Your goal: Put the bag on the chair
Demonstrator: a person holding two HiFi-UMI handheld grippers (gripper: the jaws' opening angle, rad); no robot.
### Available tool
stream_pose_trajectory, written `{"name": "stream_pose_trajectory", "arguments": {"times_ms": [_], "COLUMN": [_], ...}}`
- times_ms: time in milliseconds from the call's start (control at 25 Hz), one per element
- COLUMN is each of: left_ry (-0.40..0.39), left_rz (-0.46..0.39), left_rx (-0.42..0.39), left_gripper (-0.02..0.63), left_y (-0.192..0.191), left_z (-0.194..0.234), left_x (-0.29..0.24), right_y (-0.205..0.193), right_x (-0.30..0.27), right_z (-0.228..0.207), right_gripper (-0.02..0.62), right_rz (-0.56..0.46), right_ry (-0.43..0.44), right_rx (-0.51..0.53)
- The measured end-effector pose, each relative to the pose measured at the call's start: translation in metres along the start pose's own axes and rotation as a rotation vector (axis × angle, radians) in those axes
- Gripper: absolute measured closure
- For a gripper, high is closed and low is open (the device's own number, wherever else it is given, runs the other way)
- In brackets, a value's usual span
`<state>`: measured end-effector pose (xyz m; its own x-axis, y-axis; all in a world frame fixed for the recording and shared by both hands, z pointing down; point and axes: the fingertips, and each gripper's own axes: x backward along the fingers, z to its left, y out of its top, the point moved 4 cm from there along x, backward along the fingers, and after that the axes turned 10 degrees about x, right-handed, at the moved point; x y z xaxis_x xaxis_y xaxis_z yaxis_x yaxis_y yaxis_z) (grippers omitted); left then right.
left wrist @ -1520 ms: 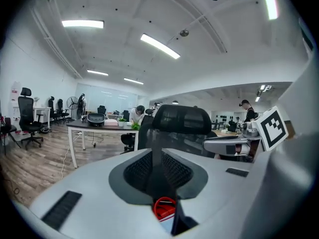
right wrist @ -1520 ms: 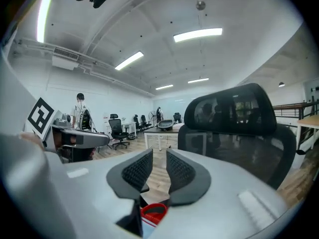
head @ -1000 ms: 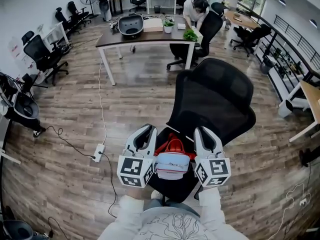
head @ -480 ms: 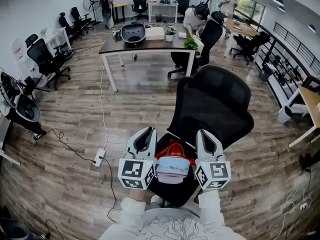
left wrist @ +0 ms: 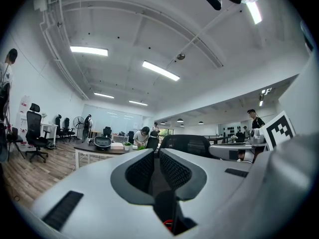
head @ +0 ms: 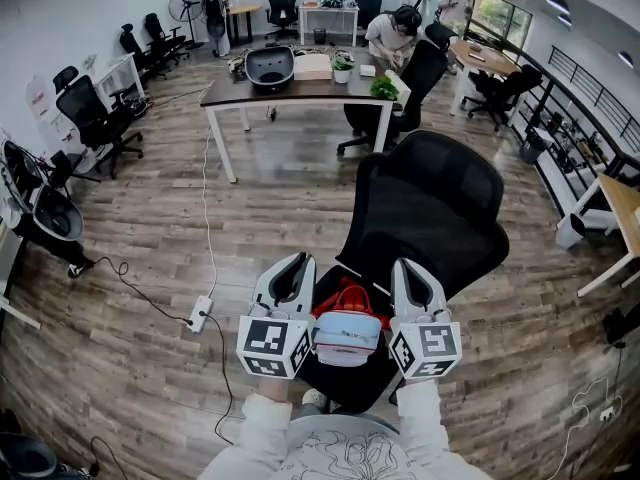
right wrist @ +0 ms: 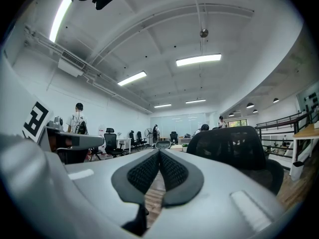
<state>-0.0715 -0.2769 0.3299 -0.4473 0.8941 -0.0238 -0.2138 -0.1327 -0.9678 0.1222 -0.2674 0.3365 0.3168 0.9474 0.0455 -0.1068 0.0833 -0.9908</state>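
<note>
A small pale blue bag (head: 347, 334) with a red handle (head: 347, 296) hangs between my two grippers, just above the seat (head: 345, 386) of the black mesh office chair (head: 430, 203). The left gripper (head: 290, 268) is shut; in the left gripper view a dark strap runs between its pads (left wrist: 172, 171) and a bit of red (left wrist: 169, 226) shows at their root. The right gripper (head: 415, 270) is shut too, and a dark strip (right wrist: 135, 222) sits at the root of its pads (right wrist: 172, 172). Both point forward and slightly up, past the chair's backrest (right wrist: 232, 146).
A desk (head: 250, 86) with a black shell, a box and plants stands beyond the chair, with a person (head: 388, 26) seated at it. A white cable and power strip (head: 197, 318) lie on the wood floor to the left. More chairs (head: 90, 108) line the left wall.
Both grippers and the bag stay almost where they were. The head view has shifted slightly, so the chair sits a little lower and nearer.
</note>
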Motion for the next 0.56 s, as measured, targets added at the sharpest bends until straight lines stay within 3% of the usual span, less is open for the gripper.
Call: {"name": "stream_pose_trajectory", "arguments": {"times_ms": [560], "left_ry": [0.003], "left_rz": [0.0], "left_rx": [-0.003], "left_gripper": [0.566], "left_y": [0.002], "left_z": [0.0069], "left_x": [0.0006], "right_y": [0.0029], "right_x": [-0.0037], "right_z": [0.0032], "right_gripper": [0.583], "right_rz": [-0.002], "right_ry": [-0.006], "right_rx": [0.001]}}
